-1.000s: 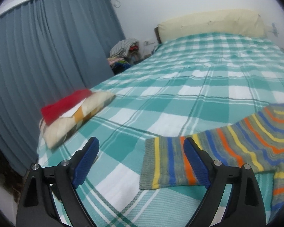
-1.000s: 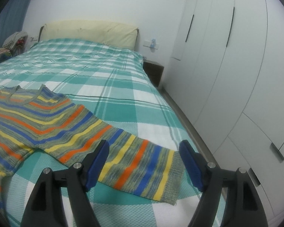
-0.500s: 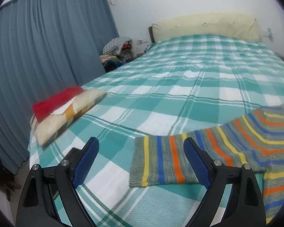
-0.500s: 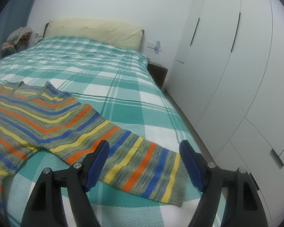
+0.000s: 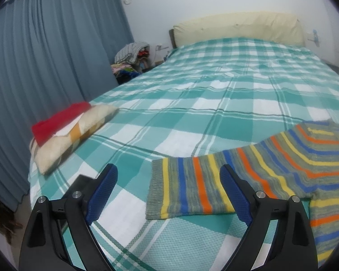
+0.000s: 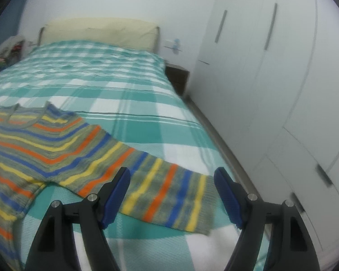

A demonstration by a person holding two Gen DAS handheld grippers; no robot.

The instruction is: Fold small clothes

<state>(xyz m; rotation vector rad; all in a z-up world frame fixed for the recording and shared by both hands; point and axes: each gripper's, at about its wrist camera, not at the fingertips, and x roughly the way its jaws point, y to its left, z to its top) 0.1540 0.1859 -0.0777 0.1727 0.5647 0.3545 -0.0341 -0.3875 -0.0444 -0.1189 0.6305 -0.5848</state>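
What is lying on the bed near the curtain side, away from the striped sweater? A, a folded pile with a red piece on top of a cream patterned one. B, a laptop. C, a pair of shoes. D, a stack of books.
A: in the left wrist view a folded pile with a red piece over a cream and orange patterned one sits at the bed's edge by the curtain, apart from the striped sweater.

both hand-held grippers — left point(image 5: 168, 181), right point(image 6: 171, 185) — angled downward, jaws wide apart.
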